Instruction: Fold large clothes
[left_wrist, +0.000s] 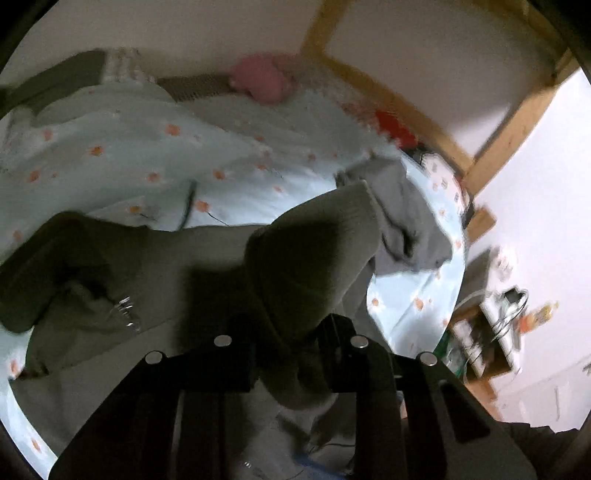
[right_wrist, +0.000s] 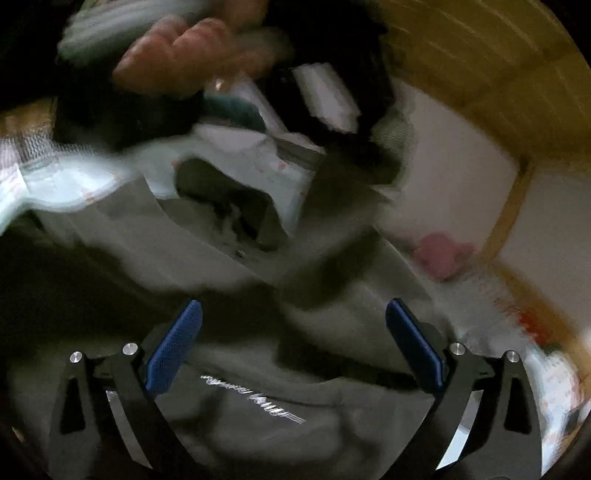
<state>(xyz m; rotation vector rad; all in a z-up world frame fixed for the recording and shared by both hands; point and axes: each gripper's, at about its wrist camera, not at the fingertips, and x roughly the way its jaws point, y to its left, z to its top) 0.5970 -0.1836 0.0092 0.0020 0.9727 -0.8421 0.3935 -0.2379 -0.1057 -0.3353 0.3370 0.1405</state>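
**Left jaws clamped on the grey garment, right jaws wide apart**

Look at the left gripper (left_wrist: 288, 332): its jaws are pinched in close on a bunched fold of the grey-green garment (left_wrist: 306, 254), and the cloth bulges up out of the grip in a rounded hump with a ribbed edge at its top. The pads themselves are buried under the fabric. The rest of that garment spreads away to the left across the bed, dark and creased, with a small metal fastening glinting on it.

Over to the right gripper (right_wrist: 293, 354): jaws standing far apart, both blue pads (right_wrist: 173, 347) fully bare, nothing pressed between them. Beneath them lies the same grey garment, a line of pale lettering (right_wrist: 255, 398) on its surface, though the picture is smeared with blur.

Further out, the garment rests on a pale blue bedspread (left_wrist: 147, 155) dotted with orange flowers. A second, lighter grey piece of clothing (left_wrist: 402, 221) is heaped near the bed's right edge. A pink soft item (left_wrist: 262, 81) sits at the far side by the wooden bed frame (left_wrist: 391, 99). In the right wrist view a person's hand (right_wrist: 177, 55) shows at the top, blurred.
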